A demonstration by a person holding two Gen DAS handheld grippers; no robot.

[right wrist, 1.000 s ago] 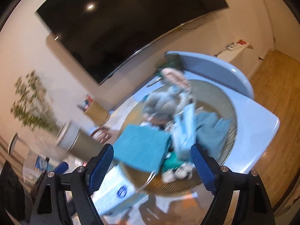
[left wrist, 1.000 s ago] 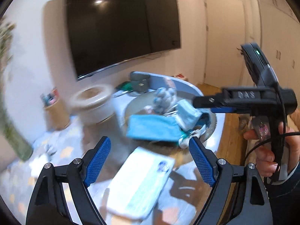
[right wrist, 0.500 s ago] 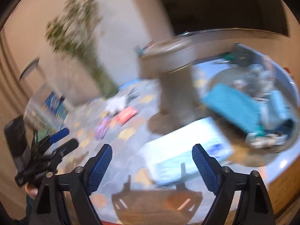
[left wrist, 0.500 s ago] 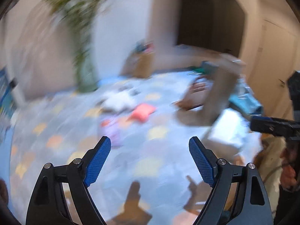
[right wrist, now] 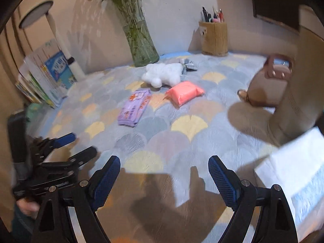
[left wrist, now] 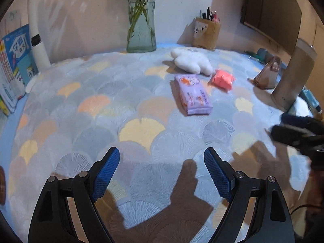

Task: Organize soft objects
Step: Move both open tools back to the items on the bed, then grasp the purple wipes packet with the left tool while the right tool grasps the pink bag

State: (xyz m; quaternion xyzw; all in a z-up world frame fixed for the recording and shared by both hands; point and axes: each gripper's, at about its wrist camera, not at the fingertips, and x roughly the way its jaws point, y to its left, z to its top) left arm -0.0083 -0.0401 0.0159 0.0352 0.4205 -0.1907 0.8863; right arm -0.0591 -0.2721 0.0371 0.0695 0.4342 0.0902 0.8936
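Note:
A purple wipes pack (left wrist: 192,95) (right wrist: 134,107), a pink soft pack (left wrist: 222,79) (right wrist: 185,93) and a white plush toy (left wrist: 191,62) (right wrist: 163,74) lie on the patterned table cloth (left wrist: 121,111). My left gripper (left wrist: 162,174) is open and empty, above the cloth, well short of the packs. My right gripper (right wrist: 164,179) is open and empty too. The left gripper also shows at the left edge of the right wrist view (right wrist: 66,145), and the right one at the right edge of the left wrist view (left wrist: 297,129).
A glass vase with stems (left wrist: 140,30) (right wrist: 141,46) and a pen holder (left wrist: 206,33) (right wrist: 214,38) stand at the back. Books (left wrist: 14,64) (right wrist: 48,75) lean at the left. A small brown bag (left wrist: 267,75) (right wrist: 267,85), a tall beige cylinder (left wrist: 293,75) and a white tissue pack (right wrist: 293,172) are at the right.
Both grippers have swung left, away from the wire basket of soft things and the TV, to face the cloth with the packs and plush. Both stayed open.

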